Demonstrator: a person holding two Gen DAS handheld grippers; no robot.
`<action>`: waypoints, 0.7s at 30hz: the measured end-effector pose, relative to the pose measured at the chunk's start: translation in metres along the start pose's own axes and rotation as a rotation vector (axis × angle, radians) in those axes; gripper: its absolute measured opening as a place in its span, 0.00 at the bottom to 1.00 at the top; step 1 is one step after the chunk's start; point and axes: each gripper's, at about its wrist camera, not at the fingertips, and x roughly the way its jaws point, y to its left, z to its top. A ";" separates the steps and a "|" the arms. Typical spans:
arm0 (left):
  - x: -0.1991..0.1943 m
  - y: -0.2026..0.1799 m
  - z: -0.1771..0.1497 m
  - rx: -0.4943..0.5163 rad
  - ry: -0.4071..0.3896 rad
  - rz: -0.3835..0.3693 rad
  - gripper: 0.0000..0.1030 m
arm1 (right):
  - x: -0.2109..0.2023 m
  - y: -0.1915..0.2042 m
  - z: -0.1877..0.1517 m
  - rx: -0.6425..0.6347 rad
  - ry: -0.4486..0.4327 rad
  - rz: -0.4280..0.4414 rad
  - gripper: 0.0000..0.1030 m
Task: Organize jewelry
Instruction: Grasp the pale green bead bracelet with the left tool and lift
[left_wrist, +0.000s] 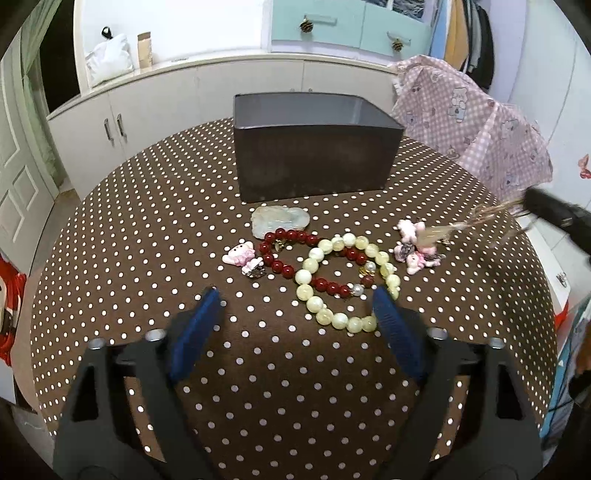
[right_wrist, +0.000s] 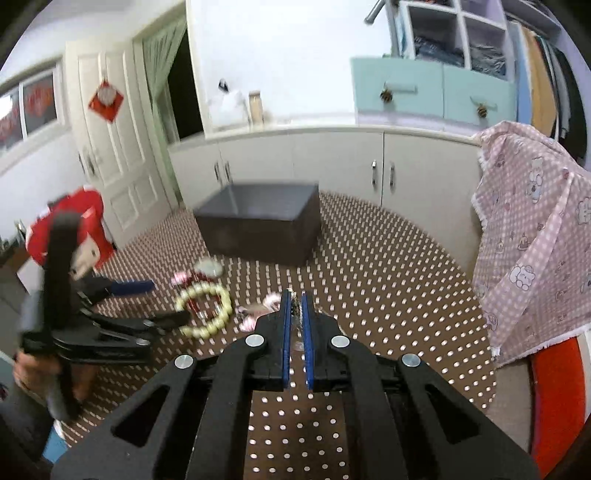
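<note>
Right tongs (right_wrist: 296, 299) pinch thin chain (right_wrist: 295, 306), barely gripped; may slip before dark box (right_wrist: 258, 225) ahead. Left tongs (left_wrist: 295, 306) wide, empty, over bead bracelets (left_wrist: 343, 280).

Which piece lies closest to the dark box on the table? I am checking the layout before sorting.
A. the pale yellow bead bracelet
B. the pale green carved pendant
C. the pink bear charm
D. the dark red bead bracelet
B: in the left wrist view the pale green carved pendant lies just in front of the dark box, while the dark red bead bracelet and the other pieces sit nearer the camera.
</note>
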 end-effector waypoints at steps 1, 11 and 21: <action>0.003 0.000 0.001 -0.002 0.012 -0.002 0.61 | -0.002 -0.001 0.003 0.006 -0.011 0.002 0.04; 0.007 -0.009 0.003 0.058 0.032 0.031 0.16 | -0.003 -0.008 0.015 0.068 -0.018 0.008 0.04; -0.036 0.002 0.022 -0.012 -0.104 -0.124 0.09 | -0.013 0.000 0.028 0.064 -0.057 0.027 0.04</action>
